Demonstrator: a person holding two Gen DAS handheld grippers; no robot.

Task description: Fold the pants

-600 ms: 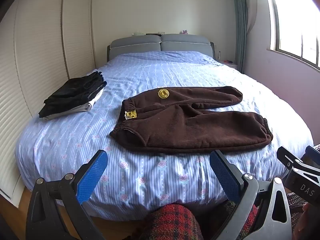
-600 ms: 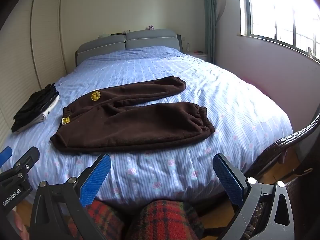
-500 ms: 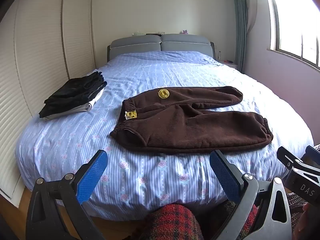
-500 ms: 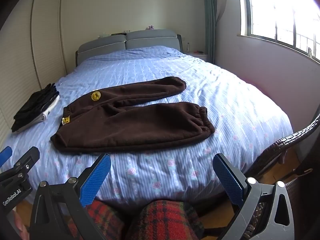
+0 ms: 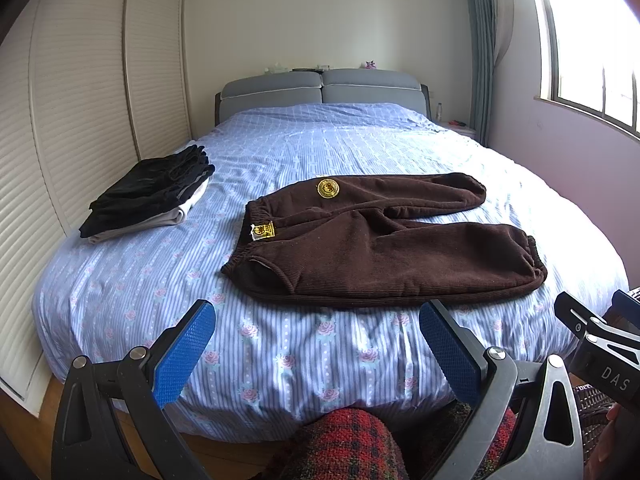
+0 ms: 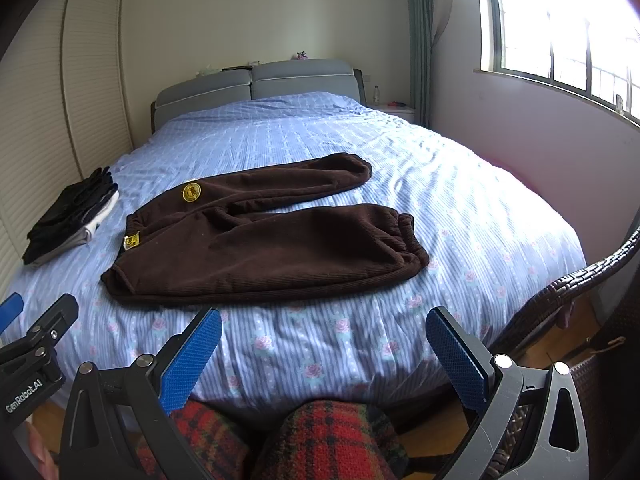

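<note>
On bed [image 5: 304, 148], near foot edge: one pair brown pants [image 5: 384, 248], flat, unfolded, waistband to left, two legs running right, far leg angled away. One round yellow patch [image 5: 328, 188] near waist, one yellow label [image 5: 265, 231] at waistband. One stack folded dark clothes [image 5: 150, 196] at bed's left side, well apart from pants. Left gripper [image 5: 316, 356] and right gripper [image 6: 324, 358]: jaws spread wide, nothing between them, both short of bed edge. Red plaid knees [image 6: 332, 436] below.
</note>
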